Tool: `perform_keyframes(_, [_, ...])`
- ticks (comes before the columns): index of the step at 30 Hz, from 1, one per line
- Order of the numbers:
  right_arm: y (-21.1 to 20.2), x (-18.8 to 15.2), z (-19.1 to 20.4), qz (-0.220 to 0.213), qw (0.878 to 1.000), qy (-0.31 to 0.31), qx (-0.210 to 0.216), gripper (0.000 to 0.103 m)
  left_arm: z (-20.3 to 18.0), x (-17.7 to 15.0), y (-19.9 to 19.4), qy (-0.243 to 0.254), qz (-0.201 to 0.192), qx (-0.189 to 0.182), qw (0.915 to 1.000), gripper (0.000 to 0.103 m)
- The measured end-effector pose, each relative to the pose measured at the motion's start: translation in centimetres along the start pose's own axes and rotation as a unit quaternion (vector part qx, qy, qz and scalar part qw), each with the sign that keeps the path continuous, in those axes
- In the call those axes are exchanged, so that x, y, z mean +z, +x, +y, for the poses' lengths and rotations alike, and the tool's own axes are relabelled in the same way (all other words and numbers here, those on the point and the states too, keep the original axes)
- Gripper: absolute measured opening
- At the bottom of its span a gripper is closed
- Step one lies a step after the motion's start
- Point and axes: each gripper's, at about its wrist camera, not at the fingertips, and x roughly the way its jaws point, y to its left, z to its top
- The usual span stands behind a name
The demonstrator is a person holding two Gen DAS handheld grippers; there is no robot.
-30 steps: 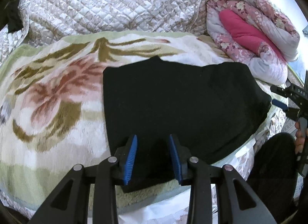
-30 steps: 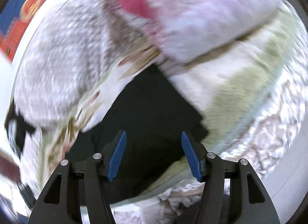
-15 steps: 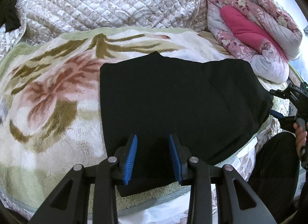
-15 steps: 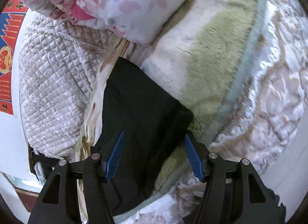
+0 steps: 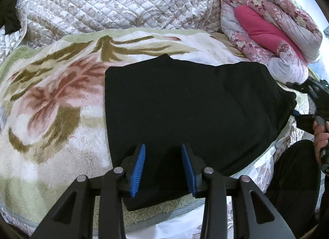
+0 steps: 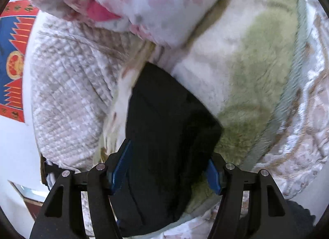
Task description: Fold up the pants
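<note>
Left wrist view: folded black pants fill centre frame, their near edge under the open, empty left tool; right tool, just opened wider, straddles their end.

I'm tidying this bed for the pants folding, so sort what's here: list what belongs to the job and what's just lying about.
For the job:
- black pants, lying flat on the blanket
- left gripper, open over the near edge of the pants
- right gripper, open, with the end of the pants between its fingers

Just lying about:
- flowered blanket
- quilted cover
- rolled pink quilt
</note>
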Motion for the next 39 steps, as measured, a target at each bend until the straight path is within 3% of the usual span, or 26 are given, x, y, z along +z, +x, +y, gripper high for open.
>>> perform_keyframes(3, [0.8, 0.0, 1.0, 0.0, 1.0, -0.027, -0.008, 0.053, -0.1, 0.0, 0.1, -0.001, 0.0, -0.001, 1.0, 0.039])
perform_keyframes(5, [1.5, 0.0, 1.4, 0.001, 0.999, -0.043, -0.021, 0.035, -0.1, 0.0, 0.1, 0.0, 0.0, 0.0, 1.0, 0.039])
perform_keyframes(12, [1.9, 0.0, 2.2, 0.001, 0.996, -0.076, -0.038, 0.023, -0.1, 0.0, 0.1, 0.001, 0.0, 0.001, 1.0, 0.039])
perform_keyframes(19, [0.9, -1.7, 6.8, -0.006, 0.985, -0.17, -0.001, 0.021, 1.0, 0.4, -0.7, -0.017, -0.012, 0.003, 0.9998, 0.039])
perform_keyframes(27, [3.0, -6.8, 13.3, 0.031, 0.958, -0.283, 0.036, 0.021, 3.2, 0.8, -1.5, -0.043, -0.026, 0.009, 0.9987, 0.04])
perform_keyframes(32, [5.4, -11.4, 17.6, 0.075, 0.928, -0.361, 0.048, 0.021, 4.6, 0.6, -2.1, -0.059, -0.032, 0.013, 0.9976, 0.04])
perform_keyframes(39, [10.7, -17.5, 18.5, 0.147, 0.893, -0.424, 0.033, 0.021, 6.9, -0.5, -2.9, -0.087, -0.034, 0.024, 0.9954, 0.039])
